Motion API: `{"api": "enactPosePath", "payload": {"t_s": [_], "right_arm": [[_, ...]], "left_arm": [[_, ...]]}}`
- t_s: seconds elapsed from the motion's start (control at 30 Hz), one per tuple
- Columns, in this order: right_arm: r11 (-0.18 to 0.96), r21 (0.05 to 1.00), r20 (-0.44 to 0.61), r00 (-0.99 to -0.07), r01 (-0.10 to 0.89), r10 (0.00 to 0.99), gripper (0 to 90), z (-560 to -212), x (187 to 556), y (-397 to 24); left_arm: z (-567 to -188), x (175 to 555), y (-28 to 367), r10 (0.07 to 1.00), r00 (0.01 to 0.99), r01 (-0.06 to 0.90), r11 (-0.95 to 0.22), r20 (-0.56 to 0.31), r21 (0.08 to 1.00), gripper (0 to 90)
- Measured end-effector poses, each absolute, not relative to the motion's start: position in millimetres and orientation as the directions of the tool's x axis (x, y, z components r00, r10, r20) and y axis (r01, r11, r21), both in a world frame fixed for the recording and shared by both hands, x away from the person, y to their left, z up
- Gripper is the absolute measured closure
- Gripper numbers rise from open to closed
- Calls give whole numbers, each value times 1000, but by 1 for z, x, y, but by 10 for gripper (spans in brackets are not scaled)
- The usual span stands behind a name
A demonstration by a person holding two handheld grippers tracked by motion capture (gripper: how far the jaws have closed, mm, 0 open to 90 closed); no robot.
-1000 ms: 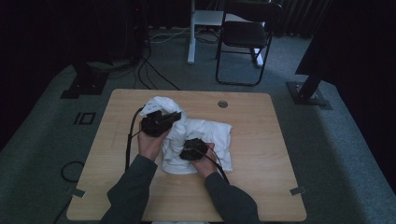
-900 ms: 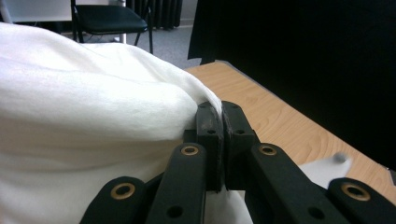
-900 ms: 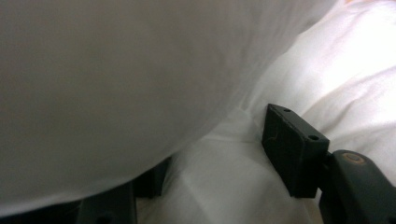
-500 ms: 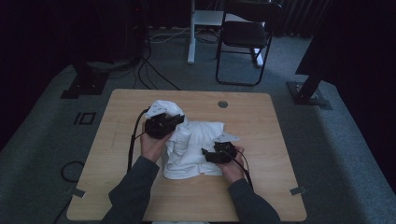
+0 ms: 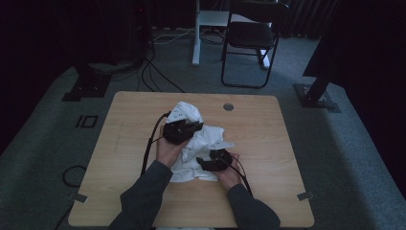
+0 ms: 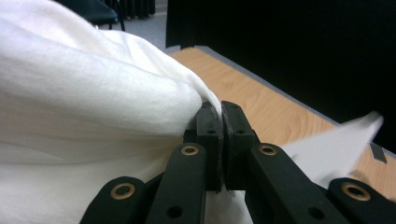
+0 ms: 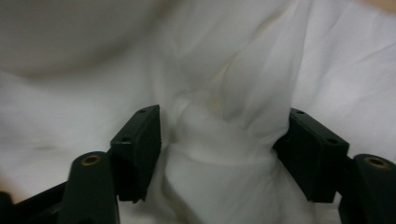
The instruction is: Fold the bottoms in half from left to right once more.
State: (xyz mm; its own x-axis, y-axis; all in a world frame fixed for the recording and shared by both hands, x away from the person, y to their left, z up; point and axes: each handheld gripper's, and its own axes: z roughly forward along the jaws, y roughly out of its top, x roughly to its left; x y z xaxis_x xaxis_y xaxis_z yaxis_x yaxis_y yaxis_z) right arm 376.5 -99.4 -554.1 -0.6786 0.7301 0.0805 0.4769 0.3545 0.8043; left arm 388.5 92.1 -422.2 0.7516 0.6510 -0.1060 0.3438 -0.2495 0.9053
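Item: white cloth point(image 5: 196, 143), crumpled, lying near the middle of the wooden table point(image 5: 268, 143). One end was bunched upward toward the far side; the rest was spread in folds toward the person's edge.

Left gripper point(image 5: 191, 128): held over the raised part of the cloth, with its cable trailing back along the left forearm. In the left gripper view its jaws were seen pressed together, with a fold of the cloth point(image 6: 93, 93) pinched between the pads and the fabric swelling away to the left of that view. A bare strip of the table point(image 6: 261, 102) was seen beyond.

Right gripper point(image 5: 206, 165): resting low on the near part of the cloth, just beside the right hand point(image 5: 229, 175). In the right gripper view its jaws were seen standing wide apart, with a ridge of cloth point(image 7: 219, 154) lying between them and not pressed by the pads. Its jaws had just been opening.

Surroundings: a black chair point(image 5: 251, 38) was noted on the grey floor beyond the table.
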Motion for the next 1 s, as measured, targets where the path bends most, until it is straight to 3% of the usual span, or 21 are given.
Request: {"api": "enactPosePath", "payload": {"t_s": [0.13, 0.27, 0.43, 0.6, 0.83, 0.93, 0.97, 1.0], "right_arm": [[253, 854, 139, -669, 455, 730, 309, -537, 369, -143], [158, 864, 162, -563, 477, 810, 309, -530, 372, -198], [93, 872, 199, -523, 480, 829, 310, -526, 375, -217], [123, 896, 165, -577, 426, 800, 296, -509, 375, -204], [162, 917, 145, -682, 365, 717, 290, -486, 393, -156], [166, 912, 150, -682, 375, 716, 383, -485, 400, -149], [170, 904, 156, -674, 391, 723, 483, -486, 406, -146], [180, 896, 156, -669, 405, 727, 647, -488, 412, -144]], "left_arm": [[-437, 390, 86, 630, 767, 360, -262, -124, 895, 880], [-462, 392, 68, 598, 789, 385, -304, -141, 871, 878], [-498, 394, 47, 579, 798, 439, -367, -167, 820, 875], [-526, 400, 45, 590, 781, 492, -379, -205, 784, 870], [-522, 398, 48, 583, 785, 487, -375, -207, 789, 835], [-520, 396, 49, 583, 787, 481, -374, -202, 793, 821], [-519, 395, 50, 582, 787, 481, -371, -204, 795, 807], [-517, 395, 51, 582, 787, 481, -368, -206, 796, 775]]}}
